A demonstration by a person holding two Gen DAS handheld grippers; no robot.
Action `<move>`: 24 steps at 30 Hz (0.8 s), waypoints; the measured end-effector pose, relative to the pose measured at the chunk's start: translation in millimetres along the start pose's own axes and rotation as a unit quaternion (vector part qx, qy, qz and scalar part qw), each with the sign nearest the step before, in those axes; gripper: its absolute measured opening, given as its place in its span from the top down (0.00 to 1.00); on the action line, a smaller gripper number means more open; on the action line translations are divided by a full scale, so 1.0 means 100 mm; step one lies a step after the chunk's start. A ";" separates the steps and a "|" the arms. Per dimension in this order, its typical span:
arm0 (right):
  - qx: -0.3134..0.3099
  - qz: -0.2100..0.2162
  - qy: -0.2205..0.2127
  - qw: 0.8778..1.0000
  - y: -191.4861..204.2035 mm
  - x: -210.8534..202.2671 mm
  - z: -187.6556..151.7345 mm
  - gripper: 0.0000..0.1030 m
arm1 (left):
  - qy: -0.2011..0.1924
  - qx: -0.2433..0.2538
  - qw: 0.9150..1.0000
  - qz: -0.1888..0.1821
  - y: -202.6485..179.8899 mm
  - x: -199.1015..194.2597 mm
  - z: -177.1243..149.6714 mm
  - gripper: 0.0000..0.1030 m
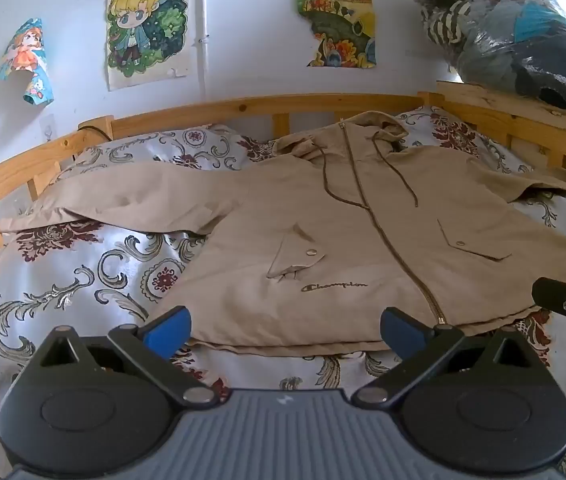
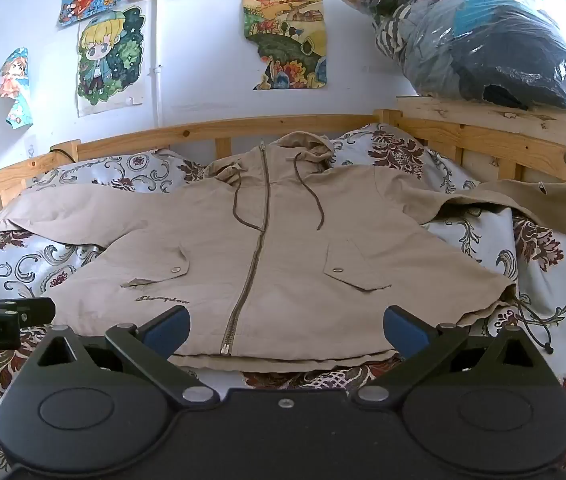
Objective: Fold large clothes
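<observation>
Floral bedspread [image 1: 83,280] bears a tan jacket [image 1: 363,240] (zipped) — both grippers [image 1: 285,326] [image 2: 287,328] gape empty.

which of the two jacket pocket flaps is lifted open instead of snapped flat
The pocket flap just above the Champion logo: its corner curls up. The other pocket flap, across the zipper, lies flat.

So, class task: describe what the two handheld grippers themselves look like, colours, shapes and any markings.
Both match: the left gripper and right gripper have black linkage arms on round black housings, silver pivot pins and blue fingers. The left body is ribbed grey; its side carries white lettering ending "obot.AI". No hands or sleeves show.
</observation>
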State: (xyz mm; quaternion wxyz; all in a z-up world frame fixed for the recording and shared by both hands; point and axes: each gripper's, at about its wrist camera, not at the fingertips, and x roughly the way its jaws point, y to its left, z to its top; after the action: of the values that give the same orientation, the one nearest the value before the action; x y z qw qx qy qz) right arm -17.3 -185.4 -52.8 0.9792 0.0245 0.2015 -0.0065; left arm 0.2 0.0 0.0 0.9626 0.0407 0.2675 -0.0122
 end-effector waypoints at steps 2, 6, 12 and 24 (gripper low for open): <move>0.001 0.000 -0.002 1.000 0.00 0.00 0.00 0.01 | -0.002 -0.001 1.000 0.001 0.00 0.00 0.00 0.01; 0.003 0.002 -0.003 1.000 0.00 0.00 0.00 0.01 | -0.002 -0.002 1.000 0.000 0.00 0.00 0.00 0.01; 0.004 0.002 -0.002 1.000 0.00 0.00 -0.01 0.01 | -0.003 -0.002 1.000 0.000 -0.01 0.00 0.00 0.01; 0.005 0.002 -0.001 1.000 0.00 0.01 -0.01 0.01 | -0.003 -0.005 1.000 -0.001 0.00 0.00 0.00 0.01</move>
State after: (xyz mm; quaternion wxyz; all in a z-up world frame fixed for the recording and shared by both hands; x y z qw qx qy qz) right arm -16.4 -185.8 -54.3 0.9793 0.0294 0.2003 -0.0055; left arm -0.2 0.4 0.1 0.9637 0.0351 0.2646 -0.0119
